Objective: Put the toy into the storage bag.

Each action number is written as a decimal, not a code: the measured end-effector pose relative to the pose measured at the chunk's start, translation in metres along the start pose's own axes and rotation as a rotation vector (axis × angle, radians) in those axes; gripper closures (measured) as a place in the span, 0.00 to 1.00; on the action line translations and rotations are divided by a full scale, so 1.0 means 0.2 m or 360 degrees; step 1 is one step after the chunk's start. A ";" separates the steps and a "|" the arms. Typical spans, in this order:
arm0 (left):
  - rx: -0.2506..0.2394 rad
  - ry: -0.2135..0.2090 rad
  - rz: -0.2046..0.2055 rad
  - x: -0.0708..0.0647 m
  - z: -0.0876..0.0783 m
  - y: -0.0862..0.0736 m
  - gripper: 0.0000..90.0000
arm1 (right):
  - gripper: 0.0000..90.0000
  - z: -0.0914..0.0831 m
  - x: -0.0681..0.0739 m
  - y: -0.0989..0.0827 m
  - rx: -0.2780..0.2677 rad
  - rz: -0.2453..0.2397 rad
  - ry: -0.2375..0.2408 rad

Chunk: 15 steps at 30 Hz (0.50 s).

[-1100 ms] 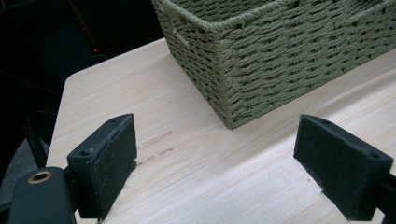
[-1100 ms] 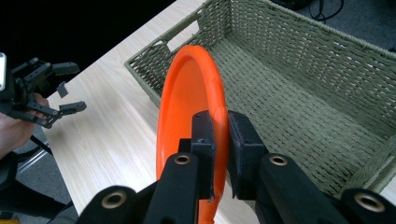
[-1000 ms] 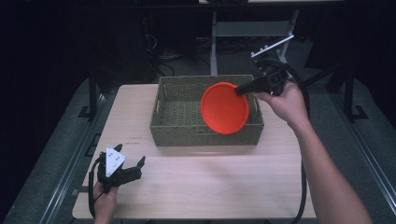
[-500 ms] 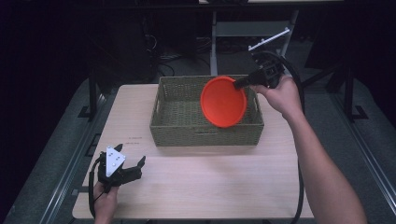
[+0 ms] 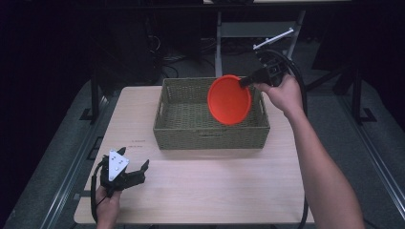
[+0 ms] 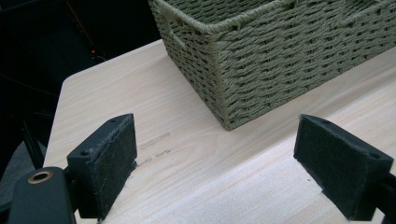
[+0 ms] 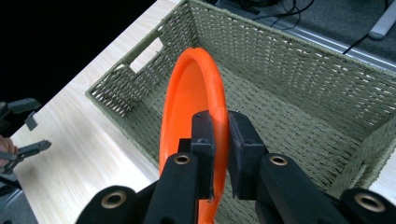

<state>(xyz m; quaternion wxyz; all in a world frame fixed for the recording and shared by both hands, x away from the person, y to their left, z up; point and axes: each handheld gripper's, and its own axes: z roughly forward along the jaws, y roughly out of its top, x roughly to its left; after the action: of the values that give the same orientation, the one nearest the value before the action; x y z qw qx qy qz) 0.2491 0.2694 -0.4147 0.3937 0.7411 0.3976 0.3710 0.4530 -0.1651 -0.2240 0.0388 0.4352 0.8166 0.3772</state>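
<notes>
An orange plate (image 5: 229,99) hangs on edge over the right part of a green woven basket (image 5: 186,129), its rim pinched by my right gripper (image 5: 246,81). In the right gripper view the two pads (image 7: 204,135) clamp the rim of the plate (image 7: 187,100) above the inside of the basket (image 7: 299,88). My left gripper (image 5: 136,174) rests on the table's near left corner, jaws wide open with bare wood between them. In the left gripper view its pads (image 6: 109,156) face the basket's near corner (image 6: 261,60).
The wooden table (image 5: 215,191) stretches in front of the basket. A dark floor, metal stands and cables (image 5: 239,33) lie behind the table. A black cable (image 5: 298,81) trails from the right gripper past the table's right edge.
My right hand has carried the plate a little leftward and back over the basket, tilting it slightly. The left gripper has not moved.
</notes>
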 end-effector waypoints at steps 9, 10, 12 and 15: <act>0.0001 -0.0003 0.0001 0.00 0.00 0.00 0.14 | 0.91 0.05 -0.02 0.01 -0.0001 0.0029 -0.0048; -0.0001 -0.0001 0.0002 0.00 0.00 0.00 0.14 | 0.91 0.06 -0.02 0.01 0.0000 0.0037 -0.0053; -0.0003 -0.0001 0.0001 0.00 0.00 0.00 0.14 | 0.91 0.07 -0.03 0.01 0.0000 0.0044 -0.0054; -0.0010 -0.0005 -0.0004 -0.01 0.00 0.00 0.14 | 0.91 0.09 -0.04 0.01 0.0016 0.0060 -0.0061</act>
<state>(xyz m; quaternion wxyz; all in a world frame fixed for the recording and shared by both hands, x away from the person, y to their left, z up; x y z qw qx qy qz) 0.2486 0.2679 -0.4150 0.3970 0.7400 0.3969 0.3706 0.4665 -0.1593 -0.2365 0.0452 0.4578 0.8092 0.3655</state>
